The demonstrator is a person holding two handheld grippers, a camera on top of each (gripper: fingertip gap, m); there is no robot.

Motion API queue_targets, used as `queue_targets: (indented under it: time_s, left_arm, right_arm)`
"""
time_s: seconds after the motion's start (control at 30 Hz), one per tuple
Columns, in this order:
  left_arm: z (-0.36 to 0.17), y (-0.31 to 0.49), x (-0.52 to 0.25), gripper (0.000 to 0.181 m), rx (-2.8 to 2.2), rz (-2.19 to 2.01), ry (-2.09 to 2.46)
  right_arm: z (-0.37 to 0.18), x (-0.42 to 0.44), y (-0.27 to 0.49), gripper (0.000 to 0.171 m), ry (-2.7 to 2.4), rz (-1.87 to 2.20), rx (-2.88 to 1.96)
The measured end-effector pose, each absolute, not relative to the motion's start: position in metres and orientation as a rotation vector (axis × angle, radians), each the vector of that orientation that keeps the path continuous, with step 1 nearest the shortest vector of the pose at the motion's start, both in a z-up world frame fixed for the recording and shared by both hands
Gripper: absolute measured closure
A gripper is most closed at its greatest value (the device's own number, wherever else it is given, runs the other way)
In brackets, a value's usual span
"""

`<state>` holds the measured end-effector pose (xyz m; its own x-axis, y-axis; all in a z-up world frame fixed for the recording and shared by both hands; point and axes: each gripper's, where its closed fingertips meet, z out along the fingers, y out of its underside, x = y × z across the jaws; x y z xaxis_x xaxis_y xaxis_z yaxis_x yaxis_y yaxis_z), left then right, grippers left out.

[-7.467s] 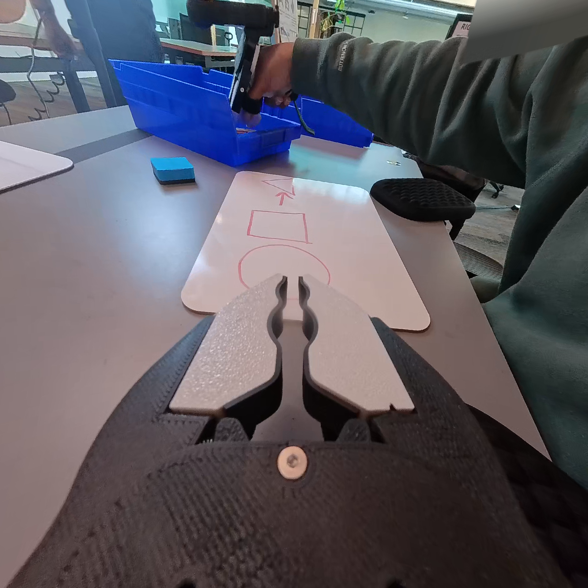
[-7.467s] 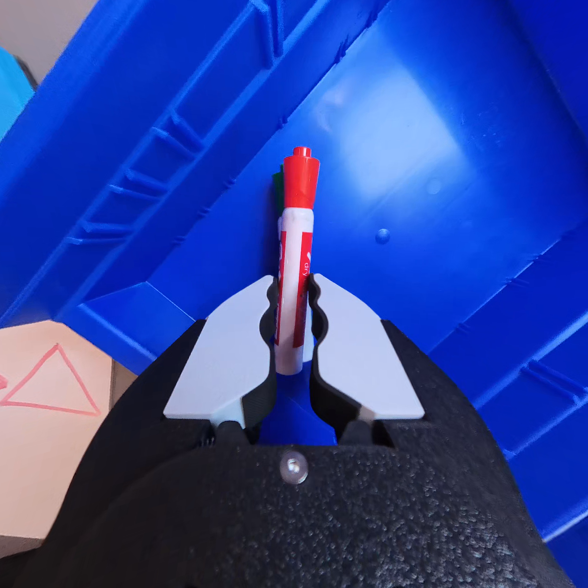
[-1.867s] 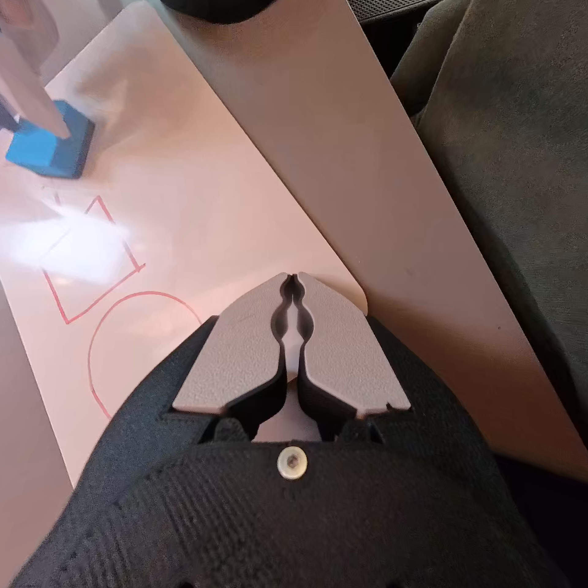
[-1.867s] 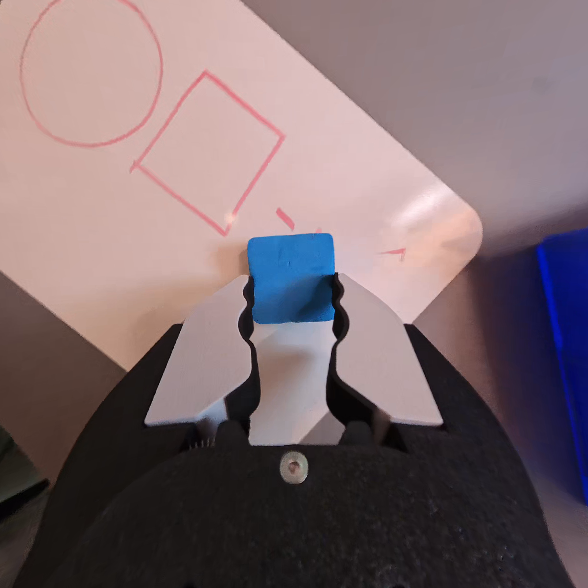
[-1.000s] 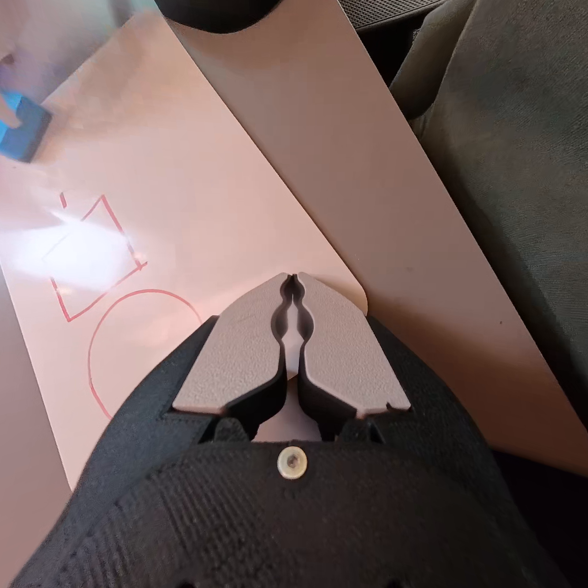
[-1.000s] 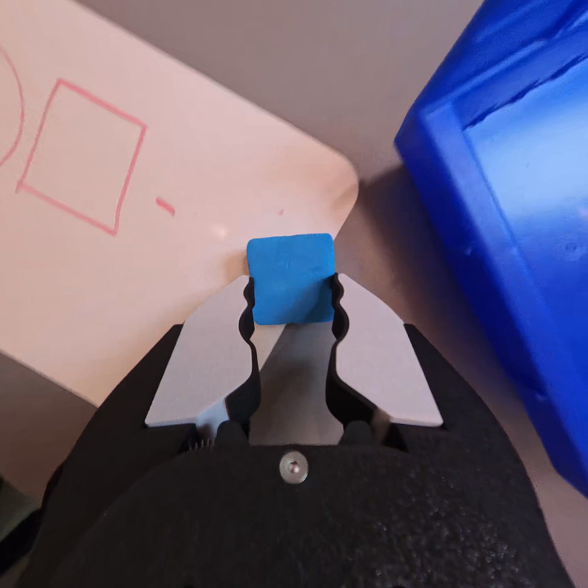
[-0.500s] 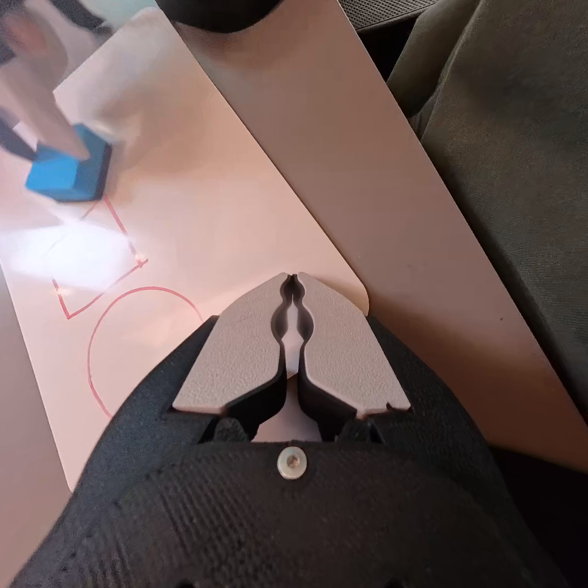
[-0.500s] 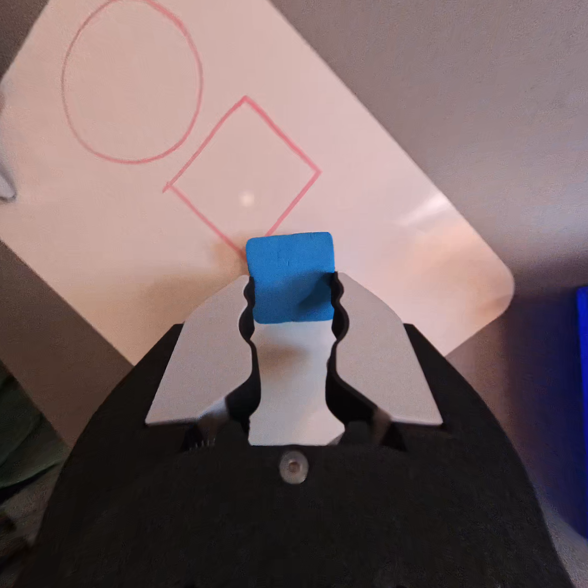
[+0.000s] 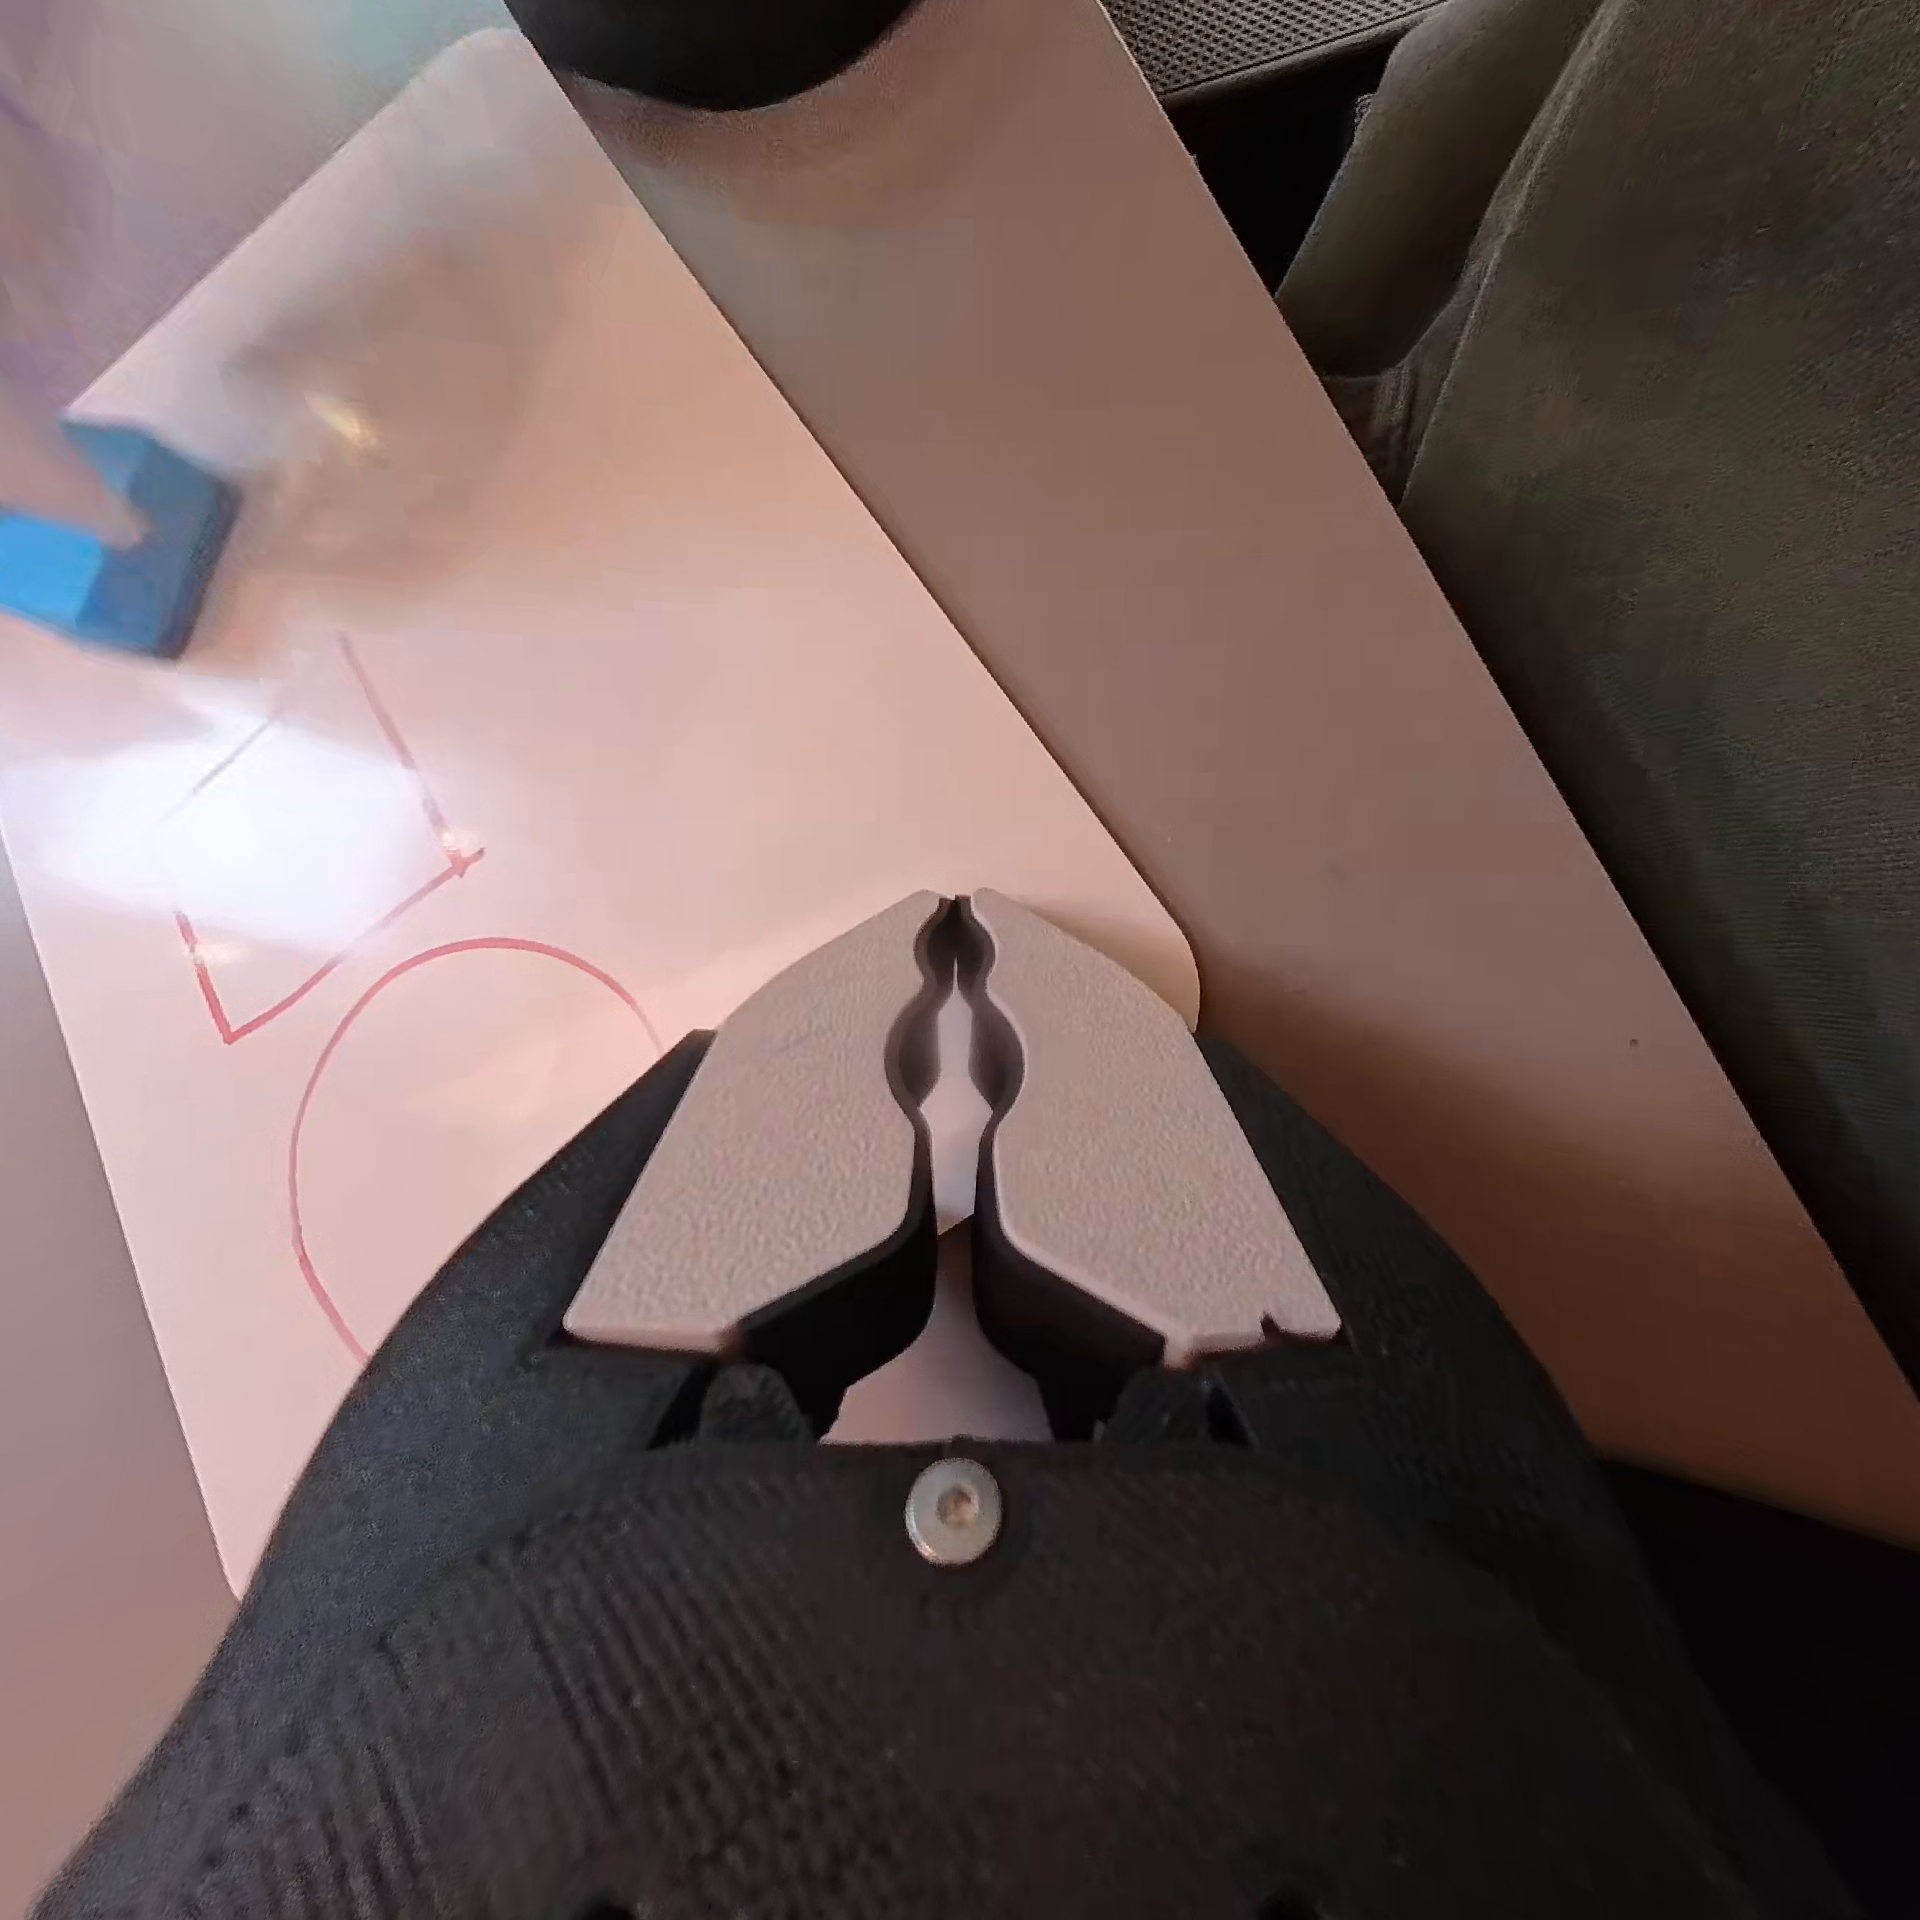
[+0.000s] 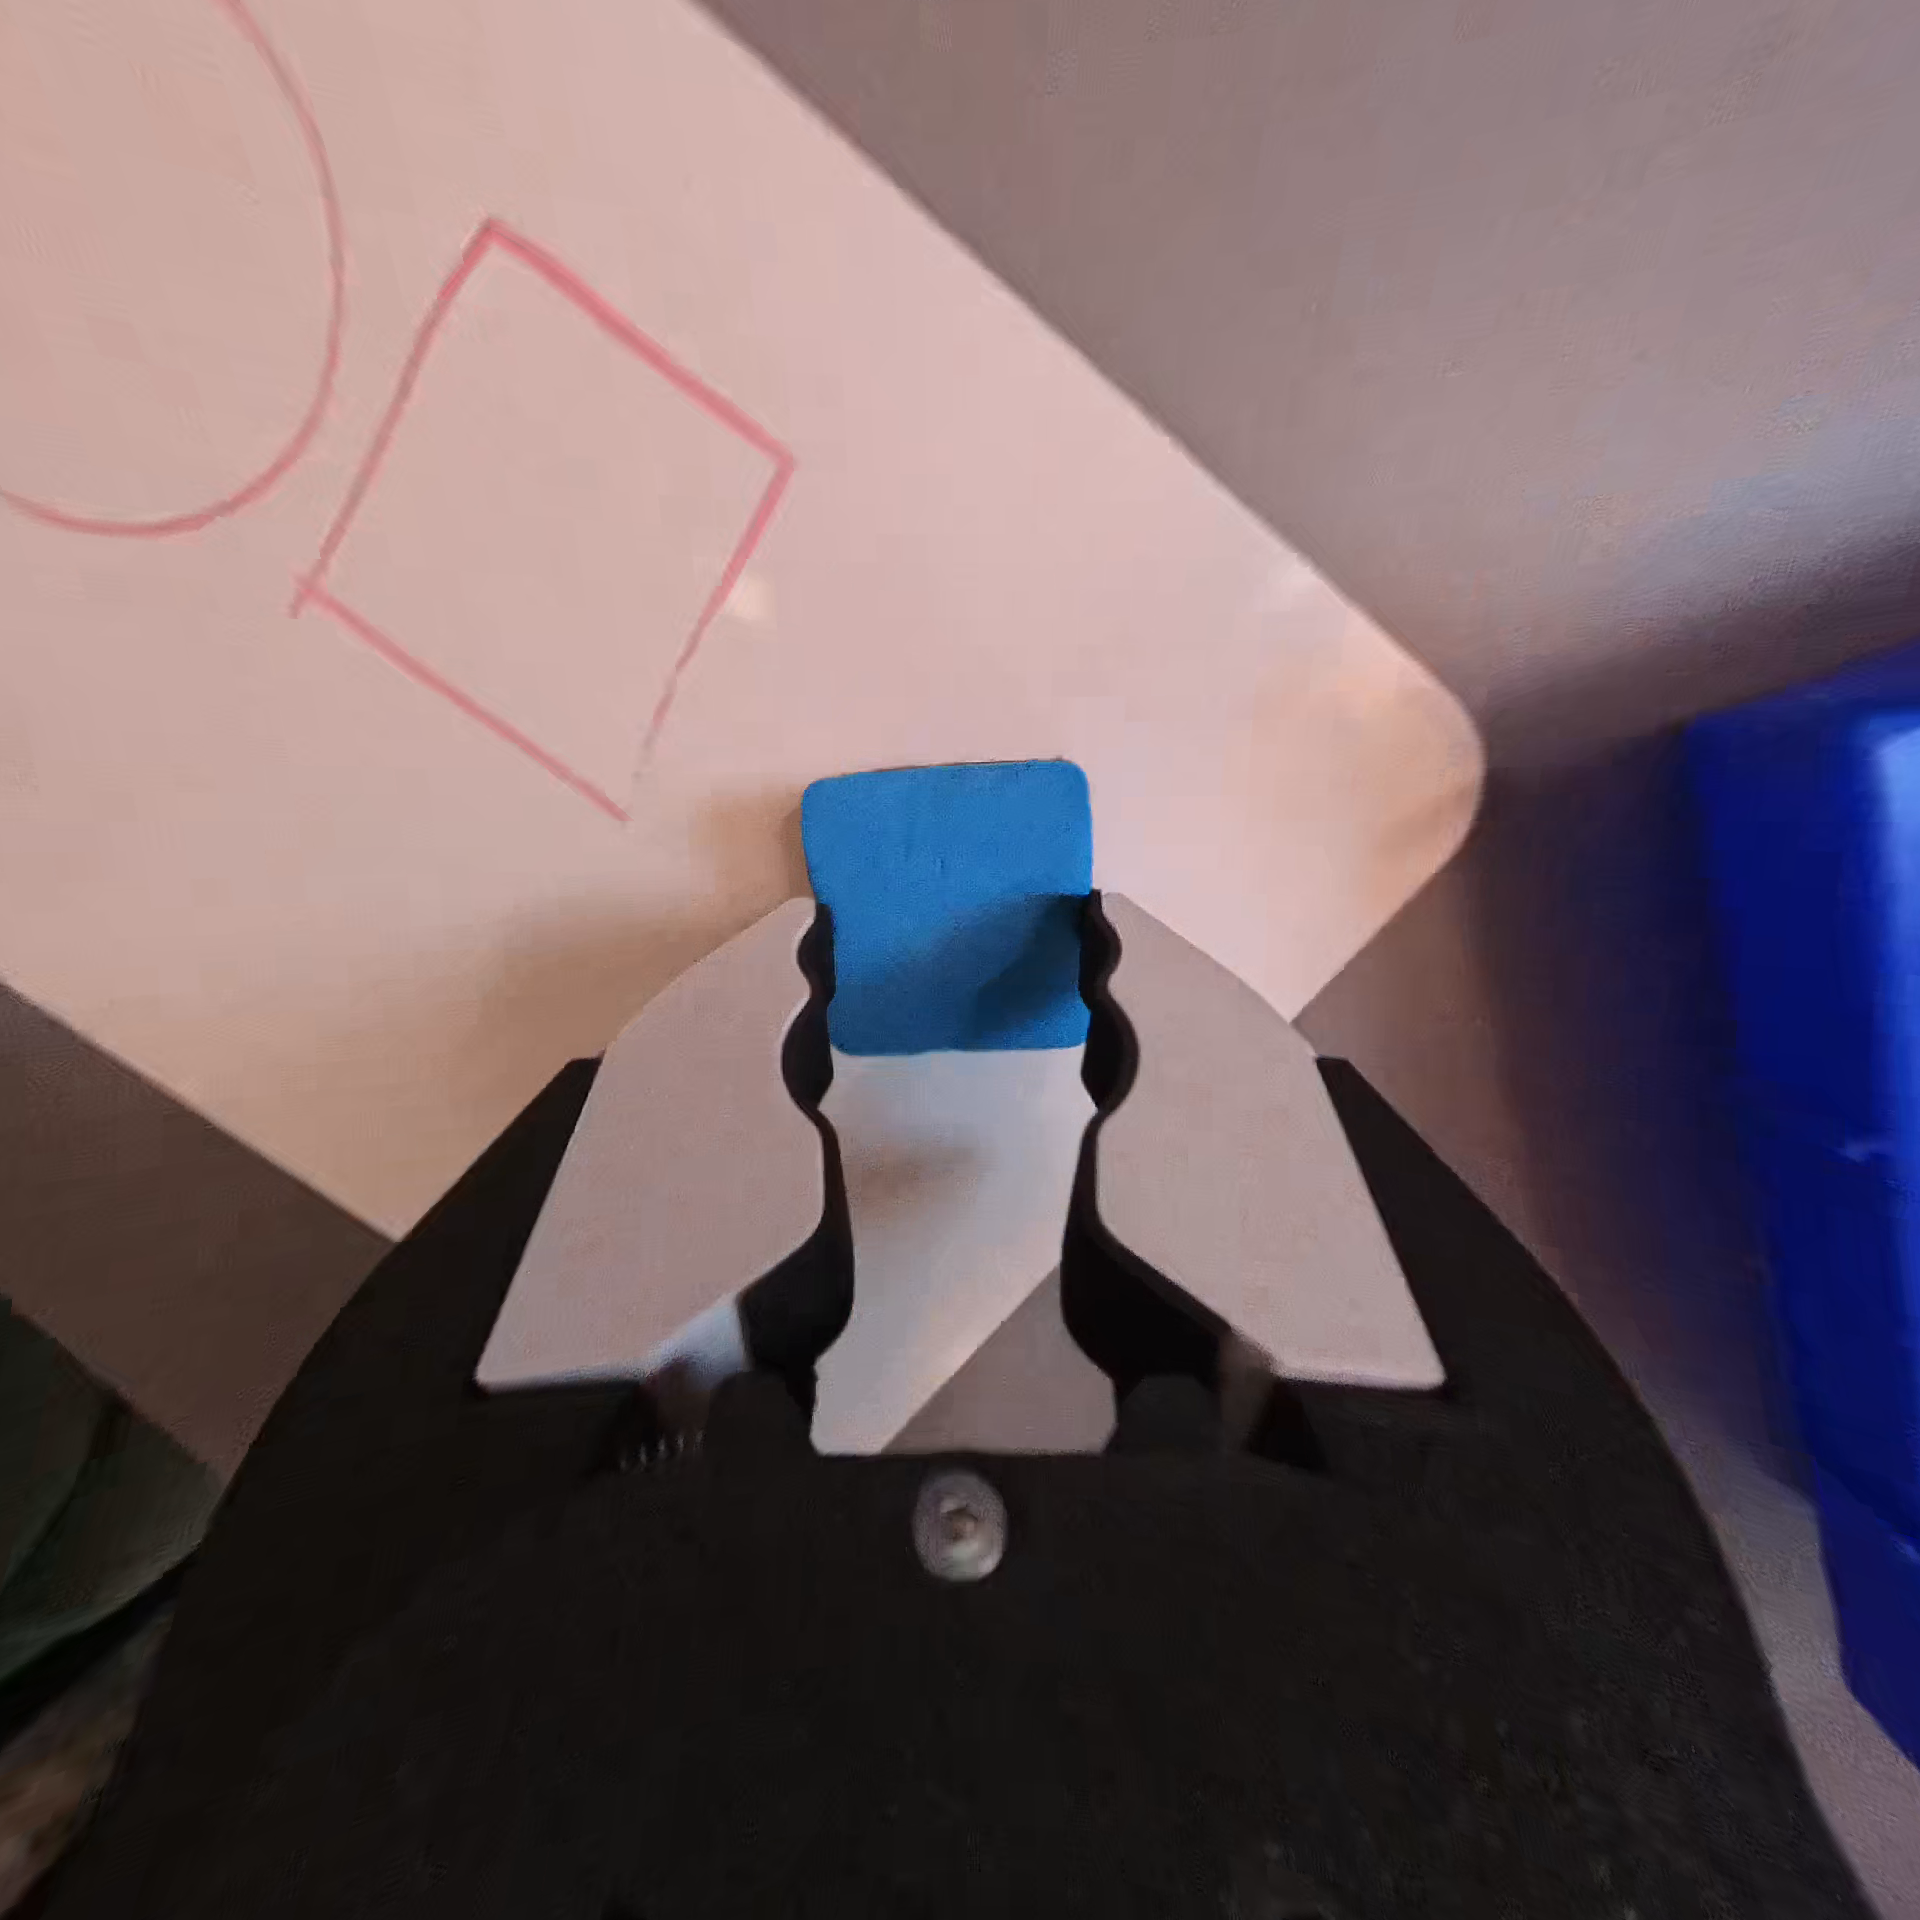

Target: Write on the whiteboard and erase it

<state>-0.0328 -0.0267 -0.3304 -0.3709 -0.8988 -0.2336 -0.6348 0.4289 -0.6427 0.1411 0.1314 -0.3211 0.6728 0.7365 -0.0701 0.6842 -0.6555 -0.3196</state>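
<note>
The white whiteboard (image 9: 675, 623) lies flat on the grey table, with a red square (image 9: 312, 862) and a red circle (image 9: 416, 1122) drawn on it. My left gripper (image 9: 956, 902) is shut and empty, its tips pressed down on the board's near right corner. My right gripper (image 10: 951, 904) is shut on the blue eraser (image 10: 945, 894) and holds it on the board just past the square (image 10: 540, 520), near the far corner. The eraser also shows, blurred, at the left edge of the left wrist view (image 9: 104, 561). The part of the board beyond the square is wiped clean.
A blue plastic bin (image 10: 1818, 1143) stands right of the board's far corner. A person's dark green sleeve and body (image 9: 1662, 520) lie along the table's right edge (image 9: 1455, 935). A black chair armrest (image 9: 707, 52) is beyond the board. Across from one pair of fingers to the other is roughly 25 centimetres.
The eraser has swept back and forth across the board's far end and now sits just off the square's corner. The last red marks beyond the square are gone. The left gripper has stayed put.
</note>
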Motion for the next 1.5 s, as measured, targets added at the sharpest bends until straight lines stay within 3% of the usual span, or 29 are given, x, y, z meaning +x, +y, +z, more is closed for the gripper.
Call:
queue_targets:
  time_s: [0.07, 0.17, 0.23, 0.37, 0.47, 0.53, 0.63, 0.73, 0.87, 0.97, 1.07, 1.17, 1.23, 1.37, 1.5]
  left_arm:
    - [-0.331, -0.027, -0.033, 0.181, -1.291, -0.617, 2.126]
    - [-0.331, -0.028, -0.034, 0.181, -1.299, -0.625, 2.13]
    - [-0.331, -0.029, -0.034, 0.181, -1.298, -0.626, 2.132]
    - [-0.331, -0.029, -0.034, 0.18, -1.289, -0.621, 2.137]
    - [-0.331, -0.029, -0.034, 0.181, -1.285, -0.615, 2.133]
    - [-0.331, -0.029, -0.035, 0.18, -1.284, -0.622, 2.137]
    - [-0.331, -0.03, -0.035, 0.18, -1.278, -0.624, 2.144]
    - [-0.331, -0.031, -0.035, 0.181, -1.276, -0.625, 2.143]
    - [-0.331, -0.031, -0.036, 0.181, -1.266, -0.624, 2.149]
    - [-0.331, -0.032, -0.035, 0.18, -1.258, -0.623, 2.159]
    - [-0.331, -0.034, -0.035, 0.181, -1.255, -0.605, 2.154]
    - [-0.331, -0.038, -0.037, 0.181, -1.249, -0.621, 2.161]
    - [-0.331, -0.041, -0.038, 0.181, -1.247, -0.636, 2.178]
    - [-0.331, -0.039, -0.042, 0.181, -1.245, -0.59, 2.188]
    - [-0.331, -0.028, -0.046, 0.181, -1.286, -0.58, 2.165]
  right_arm:
    - [-0.321, 0.102, 0.14, 0.125, -1.196, 0.333, -2.534]
    - [-0.321, 0.04, 0.077, 0.125, -1.559, 0.409, -2.375]
    - [-0.321, 0.057, 0.063, 0.125, -1.551, 0.428, -2.416]
    - [-0.321, 0.094, 0.127, 0.126, -1.216, 0.361, -2.535]
    - [-0.321, 0.039, 0.078, 0.126, -1.491, 0.428, -2.388]
    - [-0.321, 0.05, 0.057, 0.126, -1.524, 0.461, -2.401]
    - [-0.321, 0.102, 0.12, 0.126, -1.257, 0.301, -2.557]
    - [-0.321, 0.04, 0.136, 0.125, -1.354, 0.376, -2.442]
    - [-0.321, 0.014, 0.058, 0.125, -1.718, 0.44, -2.332]
    - [-0.321, 0.062, 0.12, 0.126, -1.475, 0.297, -2.509]
    - [-0.322, 0.022, 0.162, 0.125, -1.402, 0.354, -2.451]
    - [-0.322, -0.024, 0.097, 0.125, -1.739, 0.424, -2.29]
    - [-0.322, -0.002, 0.085, 0.126, -1.771, 0.413, -2.346]
    - [-0.322, 0.078, 0.145, 0.126, -1.422, 0.299, -2.58]
    - [-0.322, 0.116, 0.091, 0.126, -1.406, 0.247, -2.646]
